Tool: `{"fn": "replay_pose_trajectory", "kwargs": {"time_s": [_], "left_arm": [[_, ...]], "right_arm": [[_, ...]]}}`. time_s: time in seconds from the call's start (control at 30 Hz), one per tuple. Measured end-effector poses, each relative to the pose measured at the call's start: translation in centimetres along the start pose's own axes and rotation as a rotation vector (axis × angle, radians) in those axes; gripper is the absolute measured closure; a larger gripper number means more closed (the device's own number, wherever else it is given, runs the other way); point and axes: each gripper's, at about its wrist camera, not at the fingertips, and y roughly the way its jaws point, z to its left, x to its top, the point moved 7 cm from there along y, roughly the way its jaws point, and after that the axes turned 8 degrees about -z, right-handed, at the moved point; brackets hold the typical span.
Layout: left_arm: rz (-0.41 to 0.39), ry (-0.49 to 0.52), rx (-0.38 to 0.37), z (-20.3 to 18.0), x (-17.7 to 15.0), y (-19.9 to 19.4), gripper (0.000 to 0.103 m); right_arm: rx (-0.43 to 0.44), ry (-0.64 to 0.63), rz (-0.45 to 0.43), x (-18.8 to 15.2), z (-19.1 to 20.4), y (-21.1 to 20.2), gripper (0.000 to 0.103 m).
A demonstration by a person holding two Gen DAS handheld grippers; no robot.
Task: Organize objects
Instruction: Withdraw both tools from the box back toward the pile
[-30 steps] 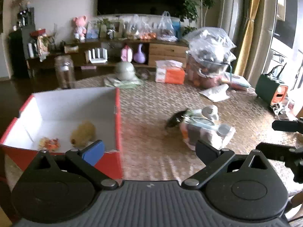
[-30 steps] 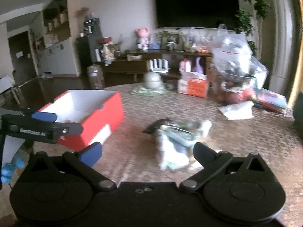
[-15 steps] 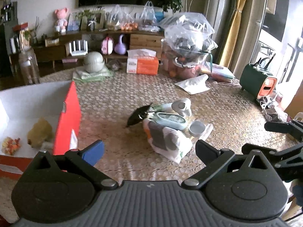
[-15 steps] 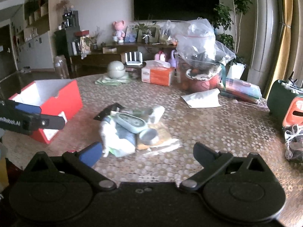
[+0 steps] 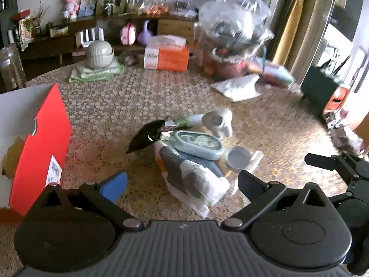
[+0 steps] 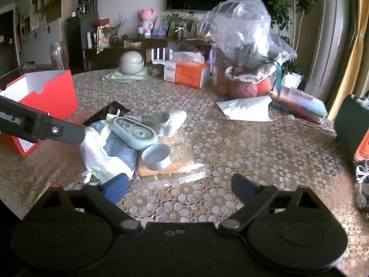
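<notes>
— Now, what are both sets of fingers doing?
— Left fingers (image 5: 182,182) and right fingers (image 6: 178,188) are gaping wide, gripping nothing, hovering near the pile (image 6: 129,143) lying mid-tabletop (image 6: 242,143), beside the red box (image 5: 39,143).

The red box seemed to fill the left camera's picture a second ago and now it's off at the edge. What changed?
The left gripper swung from over the red box toward the pile of items; the right gripper closed in on that pile too. Both stayed open with nothing between their fingers. The box, the pile and the tissue box lie where they were on the table.
</notes>
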Motion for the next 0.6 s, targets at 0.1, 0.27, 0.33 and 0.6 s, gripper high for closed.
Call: {"fn": "replay_pose_trajectory", "kwargs": {"time_s": [0.1,0.27,0.33,0.6], "left_arm": [[0.031,0.017,0.014,-0.1,-0.3,1.6,0.0],[0.067,0.023,0.015,-0.3,-0.5,3.5,0.0],[0.079,0.029,0.018,-0.3,-0.7,4.2,0.0],[0.092,0.017,0.015,0.8,-1.4,5.4,0.001]], "right_arm": [[0.006,-0.022,0.007,0.0,0.4,1.3,0.016],[0.021,-0.052,0.003,0.5,1.4,2.8,0.019],[0.03,-0.06,-0.005,0.8,1.7,3.3,0.019],[0.063,-0.107,0.001,0.9,3.1,4.7,0.028]]}}
